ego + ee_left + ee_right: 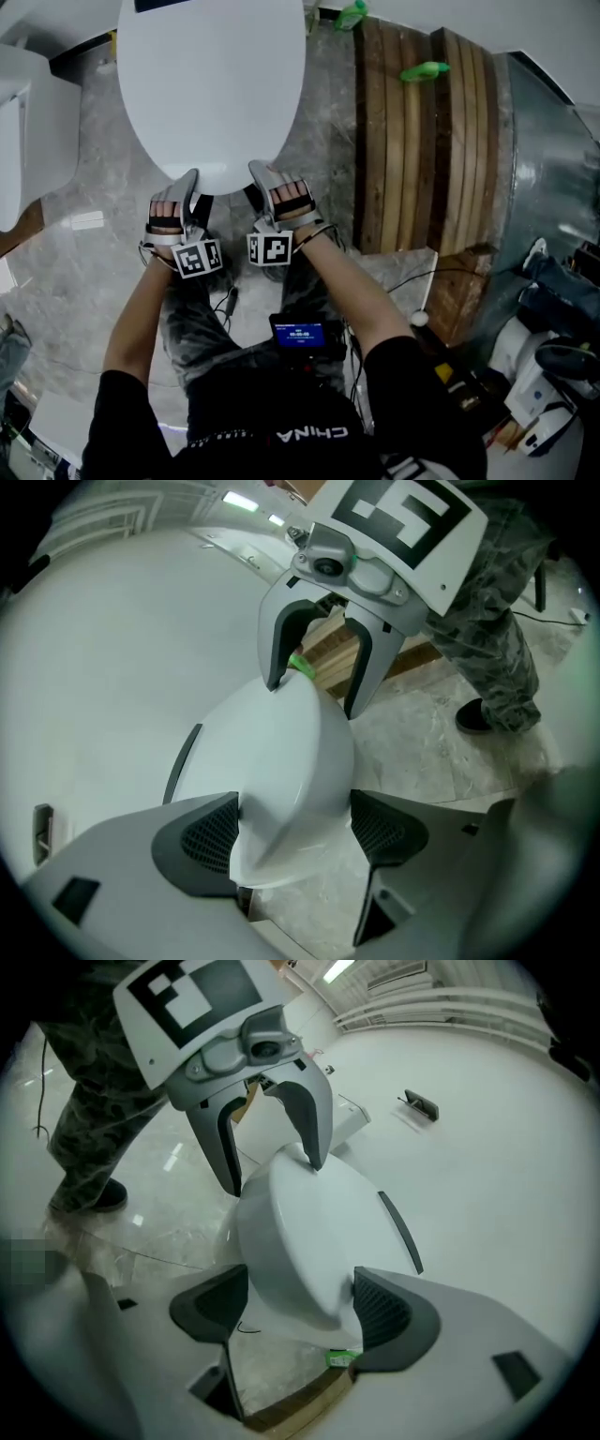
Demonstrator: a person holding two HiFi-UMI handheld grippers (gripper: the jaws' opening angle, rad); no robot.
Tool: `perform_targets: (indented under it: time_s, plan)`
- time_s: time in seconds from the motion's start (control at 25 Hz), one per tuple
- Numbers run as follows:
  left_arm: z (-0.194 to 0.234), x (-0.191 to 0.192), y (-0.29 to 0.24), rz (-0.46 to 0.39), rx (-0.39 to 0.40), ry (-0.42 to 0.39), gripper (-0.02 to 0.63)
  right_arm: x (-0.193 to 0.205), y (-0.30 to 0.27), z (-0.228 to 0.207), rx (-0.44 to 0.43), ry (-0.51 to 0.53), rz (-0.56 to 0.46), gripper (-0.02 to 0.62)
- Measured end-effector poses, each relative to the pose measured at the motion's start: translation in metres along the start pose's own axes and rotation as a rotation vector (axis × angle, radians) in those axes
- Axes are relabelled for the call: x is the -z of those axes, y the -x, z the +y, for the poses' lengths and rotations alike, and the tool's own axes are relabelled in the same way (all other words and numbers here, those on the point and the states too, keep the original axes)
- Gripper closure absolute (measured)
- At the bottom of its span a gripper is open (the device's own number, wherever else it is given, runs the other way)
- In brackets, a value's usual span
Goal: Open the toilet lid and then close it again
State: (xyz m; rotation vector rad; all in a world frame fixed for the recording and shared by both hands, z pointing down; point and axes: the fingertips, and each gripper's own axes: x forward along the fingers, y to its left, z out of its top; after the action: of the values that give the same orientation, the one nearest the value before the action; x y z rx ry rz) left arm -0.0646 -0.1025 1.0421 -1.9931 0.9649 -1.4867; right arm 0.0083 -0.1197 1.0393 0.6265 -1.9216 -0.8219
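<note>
The white oval toilet lid [211, 84] lies flat and closed at the top of the head view. Both grippers sit at its near front rim, side by side. My left gripper [187, 186] is open, and in the left gripper view [295, 841] the lid's rounded rim [272, 761] lies between its dark pads, with a gap on the right pad's side. My right gripper [264, 180] is open too, and in the right gripper view [300, 1312] it straddles the same rim [309, 1232] with room at its left pad. Each gripper view shows the other gripper across the rim.
A stack of wooden planks [422, 141] stands right of the toilet with a green item [424, 70] on top. A white fixture [28, 131] is at the left. Grey marble floor [84, 272], cables and the person's camouflage-trousered legs [202, 319] lie below.
</note>
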Motion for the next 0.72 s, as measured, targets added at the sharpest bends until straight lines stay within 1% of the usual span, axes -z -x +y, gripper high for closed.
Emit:
perform_targets:
  time_s: [0.08, 0.2, 0.28, 0.4, 0.52, 0.6, 0.72]
  plan:
    - [0.001, -0.001, 0.0, 0.004, 0.013, 0.018, 0.252, 0.001, -0.001, 0.0, 0.004, 0.005, 0.015, 0.259]
    - [0.003, -0.003, 0.001, 0.025, 0.026, -0.012, 0.252, -0.002, -0.001, 0.001, -0.057, -0.03, 0.038, 0.256]
    - [0.006, -0.004, 0.005, 0.026, 0.034, -0.018, 0.252, -0.005, 0.003, -0.003, -0.077, -0.029, 0.039, 0.255]
    - [0.015, -0.008, 0.016, 0.012, 0.04, 0.007, 0.253, -0.008, 0.012, -0.017, -0.078, 0.0, 0.049, 0.25]
    - [0.027, -0.015, 0.031, 0.005, 0.05, 0.019, 0.253, -0.015, 0.026, -0.03, -0.102, -0.003, 0.055, 0.252]
    - [0.038, -0.02, 0.043, -0.001, 0.054, 0.025, 0.253, -0.024, 0.036, -0.042, -0.122, -0.005, 0.046, 0.252]
    - [0.061, -0.03, 0.063, -0.015, 0.056, 0.034, 0.253, -0.034, 0.053, -0.064, -0.139, 0.022, 0.04, 0.252]
